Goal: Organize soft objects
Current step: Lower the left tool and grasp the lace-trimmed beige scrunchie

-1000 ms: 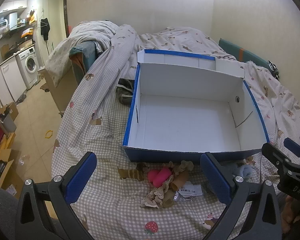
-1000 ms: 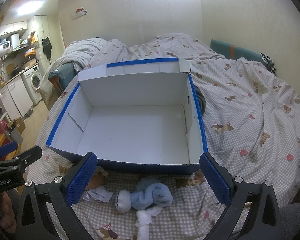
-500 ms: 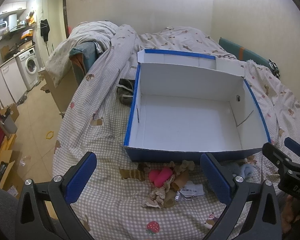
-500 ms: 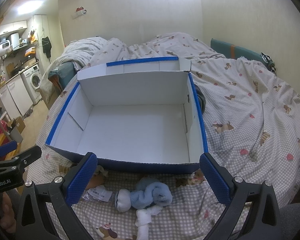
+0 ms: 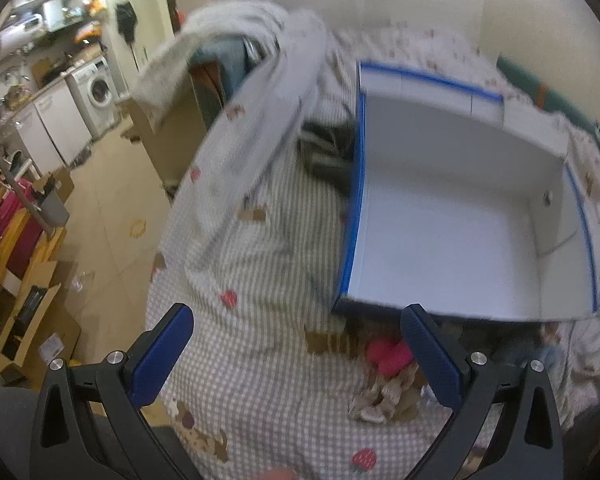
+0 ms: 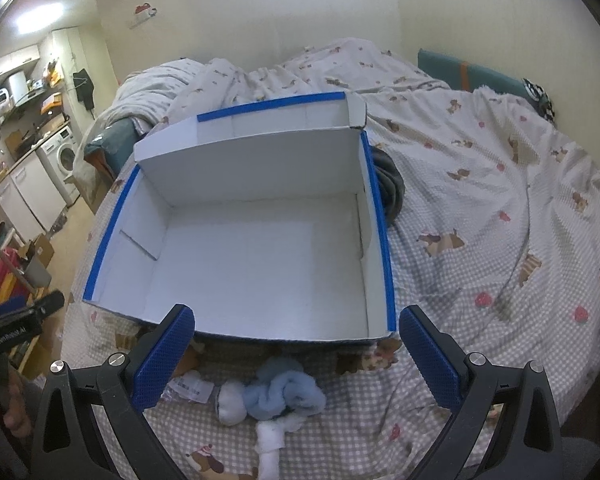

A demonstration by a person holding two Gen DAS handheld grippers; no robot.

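Blue sock (image 6: 286, 394) between hand-held gripper (image 6: 296, 356) fingers.

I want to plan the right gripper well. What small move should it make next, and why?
Probably lower the right gripper, open and empty, onto the blue soft toy lying between its fingers. The box just beyond holds nothing yet.

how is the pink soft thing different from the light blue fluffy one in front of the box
The pink sock is bright, small and compact; the blue sock is pale, larger and loosely bunched, with white pieces beside it. The pink one lies toward the left end of the box, the blue one toward its right. Both lie on the checked blanket, outside the box.
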